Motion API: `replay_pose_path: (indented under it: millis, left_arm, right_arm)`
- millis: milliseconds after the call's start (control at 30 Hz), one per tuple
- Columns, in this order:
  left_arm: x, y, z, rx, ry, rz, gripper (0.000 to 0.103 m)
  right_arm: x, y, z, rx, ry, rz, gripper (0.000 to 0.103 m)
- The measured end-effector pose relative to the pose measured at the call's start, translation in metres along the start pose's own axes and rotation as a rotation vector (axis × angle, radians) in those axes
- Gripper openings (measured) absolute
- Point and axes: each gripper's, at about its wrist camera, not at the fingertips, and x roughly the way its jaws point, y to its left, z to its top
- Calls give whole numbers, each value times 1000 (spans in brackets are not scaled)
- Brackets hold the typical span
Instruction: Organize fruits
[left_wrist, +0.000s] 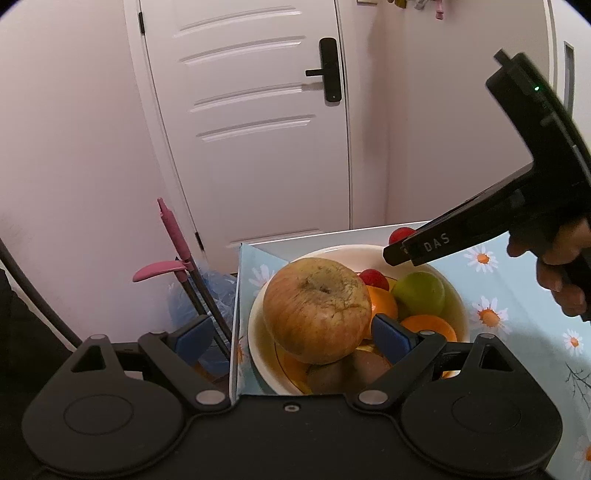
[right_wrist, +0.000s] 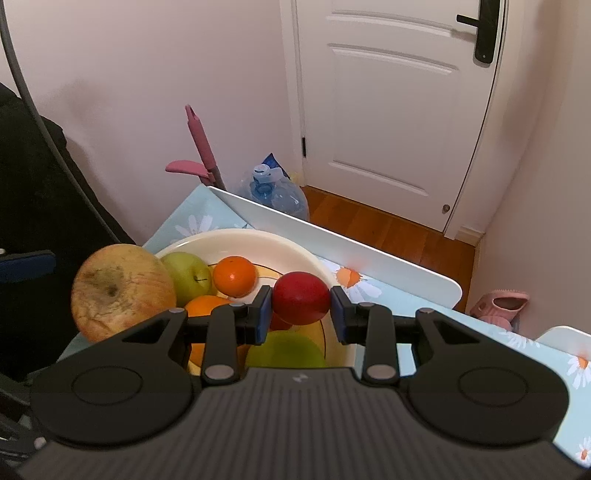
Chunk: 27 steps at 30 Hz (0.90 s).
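The big apple (left_wrist: 317, 310) sits on the heap of fruit in the bowl (left_wrist: 332, 253), on the side toward the table's left edge, blossom end up. It lies between the pads of the left gripper (left_wrist: 295, 339), whose jaws are spread wide. The left pad stands clear of the apple. The right pad is just beside it, and whether it touches cannot be told. So this gripper is released, not gripping.

The right gripper (right_wrist: 301, 312) is clenched on a red fruit (right_wrist: 301, 295), with a blue pad pressed to each side. It holds the fruit over the bowl's right rim. A hand (left_wrist: 561, 266) grips this tool's handle.

In the bowl, beside the apple, lie a green apple (right_wrist: 186, 271), an orange (right_wrist: 234, 275), a second orange (right_wrist: 203, 306) nearer, another green fruit (right_wrist: 284, 350) under the right gripper, a small red fruit (left_wrist: 373, 278) and brown kiwis (left_wrist: 347, 369) at the near rim.

The bowl stands in the far left corner of the table (left_wrist: 517, 280), on a pale blue daisy cloth. A white board (right_wrist: 332, 236) stands upright along the far edge. Past it a water jug (right_wrist: 277, 192) stands on the floor before a white door (right_wrist: 388, 110).
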Motion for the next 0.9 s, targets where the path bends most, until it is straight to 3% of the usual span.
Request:
replay_pose_path:
  millis: [67,133,233,300,600,900]
  left_arm:
    - [-1,1,-1,5,0,-4,95]
    - [-2,1,-2,15,-4,-8,95]
    - [-3,0,-3,28,-5,-15,95]
    - [-4,0,-4,32,-5,-18,95]
    - [-21,-12,0,36,-27,-12,95]
    - [-77,-48,17,13,-85,-3,95]
  right_arm:
    - [2,0,-1,5,-1,-12,49]
    - [0,1,-3,13,-24,-29,72]
    - [-10,5,-8,25,-70,-43,94]
    - [-17,7,-12,31,-91,-59,99]
    - [-61,4,-28,68,-125,-82,99]
    - [-155,-9,-48,84,-190,-122,99]
